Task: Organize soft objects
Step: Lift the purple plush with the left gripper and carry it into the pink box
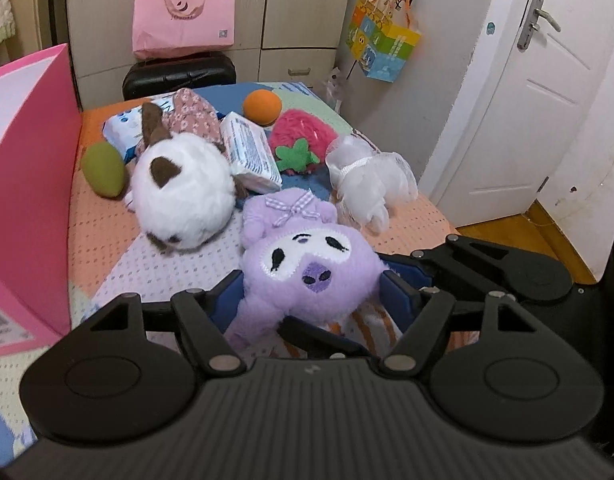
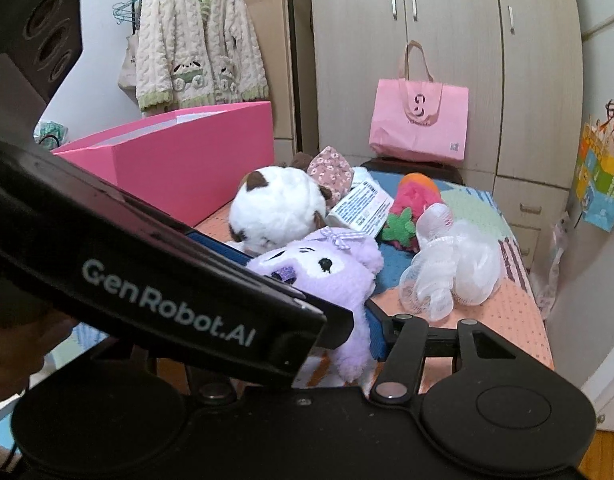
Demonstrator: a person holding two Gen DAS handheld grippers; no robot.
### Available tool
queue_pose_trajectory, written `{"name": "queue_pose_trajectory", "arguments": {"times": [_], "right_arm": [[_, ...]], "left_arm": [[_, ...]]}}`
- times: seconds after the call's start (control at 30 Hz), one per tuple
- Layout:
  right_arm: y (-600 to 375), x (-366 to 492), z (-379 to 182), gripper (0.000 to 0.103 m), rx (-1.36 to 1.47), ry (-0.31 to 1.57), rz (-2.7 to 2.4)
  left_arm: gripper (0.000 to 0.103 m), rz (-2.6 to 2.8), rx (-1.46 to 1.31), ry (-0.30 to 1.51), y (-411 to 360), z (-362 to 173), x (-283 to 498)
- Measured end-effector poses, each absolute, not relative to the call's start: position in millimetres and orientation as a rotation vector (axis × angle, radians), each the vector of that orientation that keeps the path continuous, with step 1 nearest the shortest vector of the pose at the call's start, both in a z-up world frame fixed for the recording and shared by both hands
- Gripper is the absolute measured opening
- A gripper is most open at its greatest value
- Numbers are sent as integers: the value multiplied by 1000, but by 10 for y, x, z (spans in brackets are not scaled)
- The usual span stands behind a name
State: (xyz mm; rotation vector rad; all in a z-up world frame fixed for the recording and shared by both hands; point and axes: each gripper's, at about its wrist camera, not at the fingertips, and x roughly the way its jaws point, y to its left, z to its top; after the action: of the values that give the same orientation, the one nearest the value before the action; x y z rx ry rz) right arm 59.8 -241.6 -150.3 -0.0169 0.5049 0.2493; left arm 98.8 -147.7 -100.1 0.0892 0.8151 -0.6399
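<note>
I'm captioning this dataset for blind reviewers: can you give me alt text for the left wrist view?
The left tool grips a purple plush toy on a patchwork bedspread. Behind it lie a white-and-brown plush, a strawberry plush, an orange ball and a white mesh pouf, beside a pink box.

The purple plush (image 1: 307,264) is showing lilac fur, a white face patch with black eyes, a darker violet snout and a lilac-and-white gingham bow. Beside it, the round plush (image 1: 183,196) is showing white fur with dark brown ears and patches. The strawberry plush (image 1: 303,132) is glowing hot pink with a green felt leaf. The mesh puff (image 1: 367,176) is looking translucent white. The ball (image 1: 262,107) is showing orange, the egg-shaped toy (image 1: 103,170) olive green. The box (image 1: 31,184) is showing bright pink walls with a pale inside. The bedspread (image 1: 107,240) is showing peach, lilac, mint and blue blocks with small dots. The tote bag (image 2: 419,120) is showing pale pink.
</note>
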Motion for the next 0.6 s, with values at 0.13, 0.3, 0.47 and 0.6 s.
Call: {"name": "queue_pose_trajectory", "arguments": {"times": [0.13, 0.3, 0.47, 0.6], "right_arm": [[-2337, 504, -1439, 63, 10, 528, 249], [-2209, 329, -1322, 62, -11, 513, 257], [-1997, 87, -1133, 62, -57, 487, 266], [-1842, -8, -1023, 63, -54, 505, 296]], "left_arm": [[72, -633, 85, 804, -1388, -929, 857], [72, -625, 75, 763, -1208, -775, 594], [72, -602, 54, 744, -993, -621, 349], [72, -579, 33, 757, -800, -536, 245]]}}
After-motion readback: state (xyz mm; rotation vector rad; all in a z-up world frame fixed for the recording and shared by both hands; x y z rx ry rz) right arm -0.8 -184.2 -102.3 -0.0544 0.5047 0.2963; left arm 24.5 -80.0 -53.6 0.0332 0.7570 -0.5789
